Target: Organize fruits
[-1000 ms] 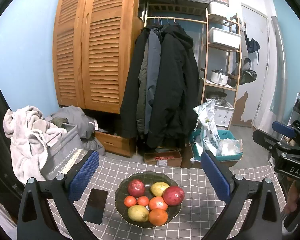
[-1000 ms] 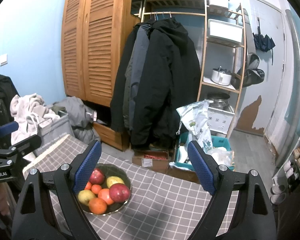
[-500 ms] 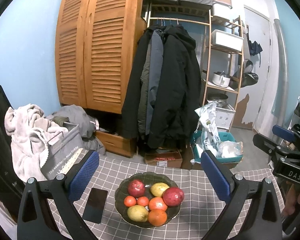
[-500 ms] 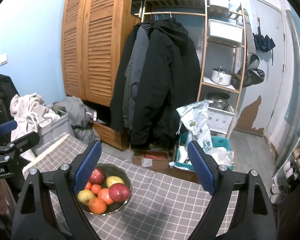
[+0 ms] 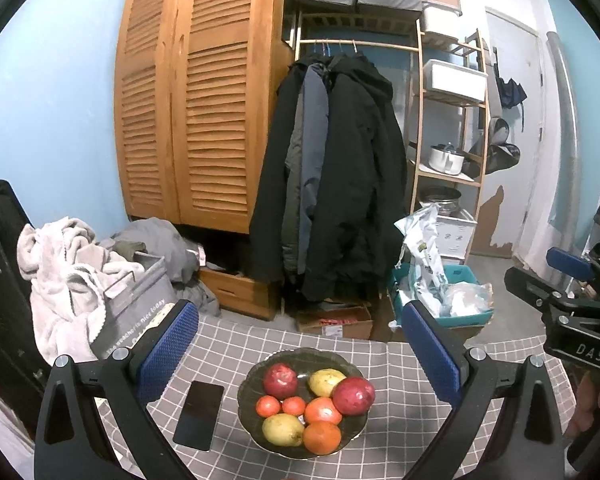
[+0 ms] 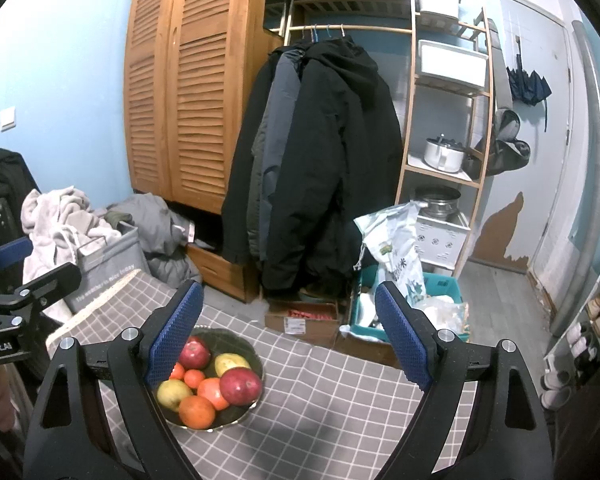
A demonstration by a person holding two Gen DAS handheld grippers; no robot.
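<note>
All the fruit in view lies gathered in 1 dark glass bowl (image 5: 260, 384) on the desk (image 5: 400, 432), which is covered with a grey checked cloth. In the left wrist view the bowl holds 2 red apples, one at the back left (image 5: 280, 375) and one at the right (image 5: 353, 396); 2 yellow-green fruits that look like mangoes or pears, one at the back (image 5: 326, 382) and one at the front left (image 5: 283, 429); 2 small tangerines (image 5: 268, 405) side by side in the middle; and 2 larger oranges, one (image 5: 323, 410) behind the other (image 5: 322, 437) at the front. The pieces touch one another and none hangs over the rim. No fruit shows loose on the cloth in either view. A black phone (image 5: 199, 415) lies flat just left of the bowl, apart from it.

The left claw (image 5: 298, 352) hangs above the bowl with its blue pads spread wide and nothing between them. The right claw (image 6: 288, 332) is likewise spread wide and empty, with the bowl (image 6: 244, 348) low on its left side, partly behind the left finger.

As a judgement: this scene fits 2 stages. Either the fruit has been collected into the bowl and the work is as good as finished, or the bowl is a stock to be sorted out by kind onto the desk. No second dish or sorting spot is visible, so the pictures do not settle which.
</note>
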